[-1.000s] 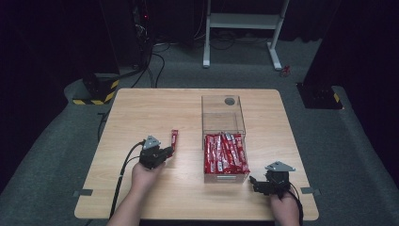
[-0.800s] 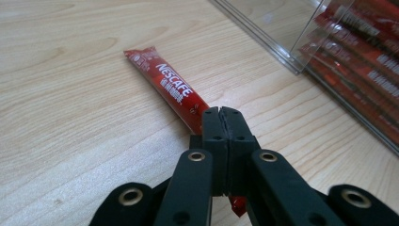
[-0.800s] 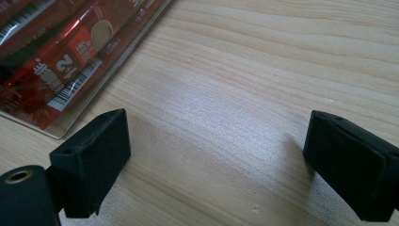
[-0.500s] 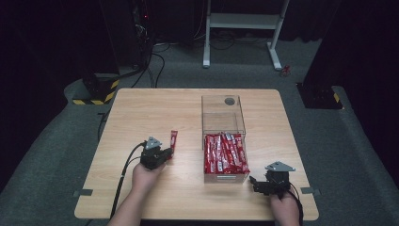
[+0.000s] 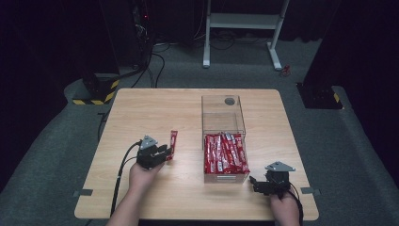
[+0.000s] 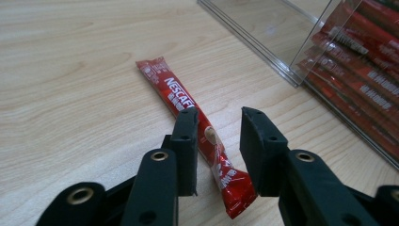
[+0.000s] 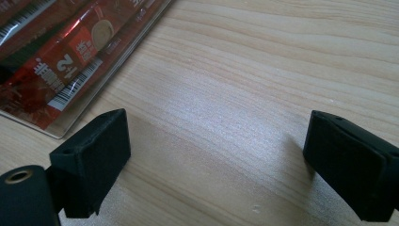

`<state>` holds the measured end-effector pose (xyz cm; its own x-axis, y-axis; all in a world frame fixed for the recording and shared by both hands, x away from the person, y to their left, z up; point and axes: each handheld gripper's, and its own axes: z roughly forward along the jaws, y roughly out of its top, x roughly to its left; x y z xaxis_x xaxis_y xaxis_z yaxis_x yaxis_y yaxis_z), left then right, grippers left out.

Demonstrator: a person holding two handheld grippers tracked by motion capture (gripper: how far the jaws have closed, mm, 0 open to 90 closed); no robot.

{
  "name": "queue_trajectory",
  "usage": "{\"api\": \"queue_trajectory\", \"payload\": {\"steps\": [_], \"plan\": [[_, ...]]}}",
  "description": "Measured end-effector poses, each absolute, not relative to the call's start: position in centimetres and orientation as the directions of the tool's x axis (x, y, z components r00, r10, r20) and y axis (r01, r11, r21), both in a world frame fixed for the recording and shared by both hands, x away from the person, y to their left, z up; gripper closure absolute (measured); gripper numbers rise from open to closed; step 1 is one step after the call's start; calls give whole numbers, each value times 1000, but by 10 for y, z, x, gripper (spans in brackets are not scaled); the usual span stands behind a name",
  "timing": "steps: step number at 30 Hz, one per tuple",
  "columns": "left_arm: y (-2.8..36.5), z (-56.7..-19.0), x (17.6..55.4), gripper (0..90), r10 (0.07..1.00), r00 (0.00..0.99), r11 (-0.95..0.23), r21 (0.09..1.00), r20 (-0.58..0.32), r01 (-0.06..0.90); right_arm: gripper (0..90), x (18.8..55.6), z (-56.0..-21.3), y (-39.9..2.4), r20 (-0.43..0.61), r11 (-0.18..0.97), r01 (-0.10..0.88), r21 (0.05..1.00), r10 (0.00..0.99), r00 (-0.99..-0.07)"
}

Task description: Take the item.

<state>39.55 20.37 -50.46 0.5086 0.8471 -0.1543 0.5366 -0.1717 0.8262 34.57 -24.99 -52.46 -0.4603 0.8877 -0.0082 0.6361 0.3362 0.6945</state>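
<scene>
Left gripper view has the left gripper (image 6: 219,117), jaws just opened and clear of the red coffee stick (image 6: 190,120), which lies flat on the surface (image 6: 70,70) between them, pointing ahead-left.

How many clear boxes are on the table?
2: an empty box at the far middle of the table, and a nearer box touching it, holding red sachets.

Lit from overhead: pale wooden desk (image 5: 155,113) bright, surrounding room nearly black. Soft sheen on woodgrain in right gripper view. Glare on clear plastic box (image 6: 301,42). Near black tongs (image 6: 216,141) slightly blurred.
</scene>
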Motion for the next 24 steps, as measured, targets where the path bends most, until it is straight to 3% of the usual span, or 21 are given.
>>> {"api": "queue_trajectory", "payload": {"steps": [17, 24], "plan": [[222, -493, 379, 443, 853, 497, -150, 840, -156, 521, 77, 346, -525, -250, -8, 336, 636, 695, 888, -461], [241, -492, 367, 379, 875, 472, -173, 841, -107, 512, 77, 346, -525, -250, -9, 343, 633, 694, 884, -468]]}}
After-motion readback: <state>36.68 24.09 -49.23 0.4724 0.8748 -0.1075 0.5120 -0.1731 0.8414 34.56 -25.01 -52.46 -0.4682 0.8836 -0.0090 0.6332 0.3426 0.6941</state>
